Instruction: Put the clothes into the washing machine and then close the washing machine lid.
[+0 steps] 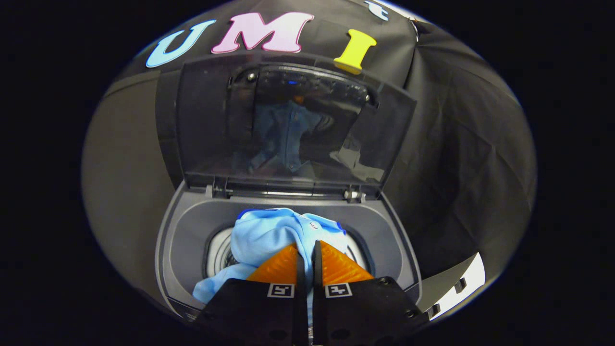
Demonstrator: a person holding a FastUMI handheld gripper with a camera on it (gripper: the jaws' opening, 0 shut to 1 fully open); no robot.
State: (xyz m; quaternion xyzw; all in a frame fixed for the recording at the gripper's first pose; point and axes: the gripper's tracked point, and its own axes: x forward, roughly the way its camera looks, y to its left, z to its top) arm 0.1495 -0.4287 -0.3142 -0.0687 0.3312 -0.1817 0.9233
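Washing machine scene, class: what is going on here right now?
A hand-held gripper is shut on a light blue garment, holding it over the drum opening of a top-loading washing machine. The lid stands open, upright behind the opening. Part of the cloth hangs over the front rim, so the garment is not yet fully inside.

I read this location as a staged laundry station inside a recording booth, not a lived-in home. Evidence 1: a top-loading washing machine stands directly ahead, grey body, lid raised upright on rear hinges, with a control strip reflected in its dark glass. Evidence 2: a round drum opening sits in the machine's top deck, with a light blue garment bunched over it. Evidence 3: black cloth hangs in folds behind and beside the machine as a wall, where a household room would show tile or paint.
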